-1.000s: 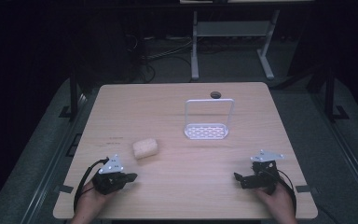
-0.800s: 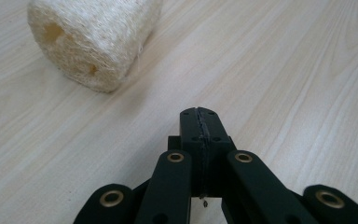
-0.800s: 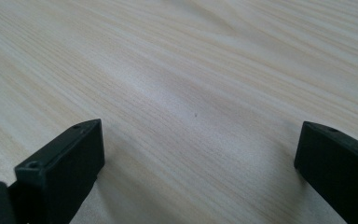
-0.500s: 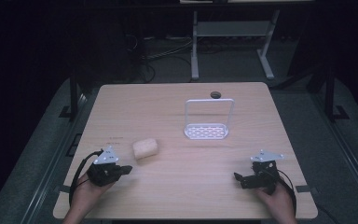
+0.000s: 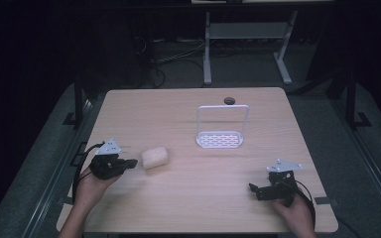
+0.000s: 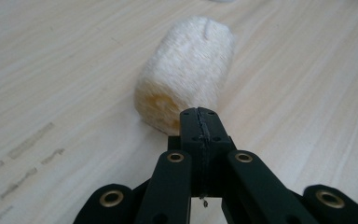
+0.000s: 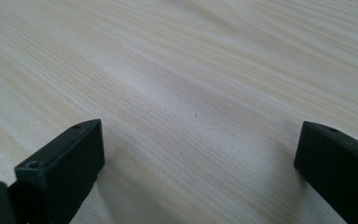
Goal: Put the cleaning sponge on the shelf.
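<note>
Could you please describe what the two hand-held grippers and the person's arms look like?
Both the left hand-held gripper and the right hand-held gripper are black, each topped by a grey three-cornered plate and trailing a black cable. The left gripper view shows brass-coloured rivets on the black linkage bars. The jaws are blocky and black. The forearms show no sleeves.

My high camera sits up above and looks down at the whole table. My left gripper camera sits very low and close, looking at the pale roll at 12 o'clock; the high camera shares that roll. My right gripper camera looks close at bare wood.
</note>
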`<move>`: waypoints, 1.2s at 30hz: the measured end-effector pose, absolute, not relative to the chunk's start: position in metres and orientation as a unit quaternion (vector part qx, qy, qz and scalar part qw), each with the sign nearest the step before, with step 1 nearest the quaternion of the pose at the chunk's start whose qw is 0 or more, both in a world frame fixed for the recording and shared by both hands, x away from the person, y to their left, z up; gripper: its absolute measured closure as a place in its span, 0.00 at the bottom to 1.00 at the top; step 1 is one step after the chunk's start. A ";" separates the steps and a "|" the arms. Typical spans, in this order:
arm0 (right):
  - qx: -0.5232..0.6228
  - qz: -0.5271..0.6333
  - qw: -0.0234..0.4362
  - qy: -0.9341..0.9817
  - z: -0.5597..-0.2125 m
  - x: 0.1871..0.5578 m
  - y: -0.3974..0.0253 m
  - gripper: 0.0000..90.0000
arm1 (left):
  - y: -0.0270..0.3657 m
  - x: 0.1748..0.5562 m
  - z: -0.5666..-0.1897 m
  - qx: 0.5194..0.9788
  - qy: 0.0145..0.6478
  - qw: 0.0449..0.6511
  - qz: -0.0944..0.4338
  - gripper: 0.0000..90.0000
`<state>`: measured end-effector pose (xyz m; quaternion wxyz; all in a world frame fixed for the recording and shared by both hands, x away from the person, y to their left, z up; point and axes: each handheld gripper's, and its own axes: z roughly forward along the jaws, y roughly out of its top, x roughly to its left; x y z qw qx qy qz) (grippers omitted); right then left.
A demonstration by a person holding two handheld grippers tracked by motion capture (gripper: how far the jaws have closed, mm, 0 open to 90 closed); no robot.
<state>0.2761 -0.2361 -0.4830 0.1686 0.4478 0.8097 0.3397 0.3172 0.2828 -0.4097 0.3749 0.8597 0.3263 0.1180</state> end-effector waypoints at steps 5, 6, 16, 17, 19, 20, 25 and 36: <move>0.448 0.340 0.168 0.810 -0.483 0.276 -0.236 0.01 | 0.281 0.328 -0.406 0.856 0.328 0.381 0.119 1.00; 0.448 0.340 0.169 0.810 -0.483 0.276 -0.236 0.01 | 0.281 0.331 -0.406 0.856 0.326 0.382 0.119 1.00; 0.447 0.340 0.168 0.810 -0.483 0.276 -0.236 0.01 | 0.280 0.361 -0.403 0.844 0.343 0.393 0.126 1.00; 0.447 0.340 0.168 0.810 -0.483 0.276 -0.236 0.01 | 0.279 0.365 -0.405 0.843 0.346 0.391 0.129 1.00; 0.447 0.340 0.168 0.810 -0.483 0.276 -0.236 0.01 | 0.278 0.372 -0.408 0.841 0.352 0.390 0.128 1.00; 0.446 0.340 0.168 0.811 -0.483 0.276 -0.236 0.01 | 0.277 0.376 -0.411 0.840 0.355 0.390 0.128 1.00; 0.445 0.340 0.167 0.811 -0.483 0.276 -0.236 0.01 | 0.272 0.389 -0.425 0.846 0.355 0.375 0.131 1.00; 0.441 0.341 0.167 0.813 -0.483 0.276 -0.236 0.01 | 0.266 0.393 -0.438 0.858 0.350 0.359 0.113 1.00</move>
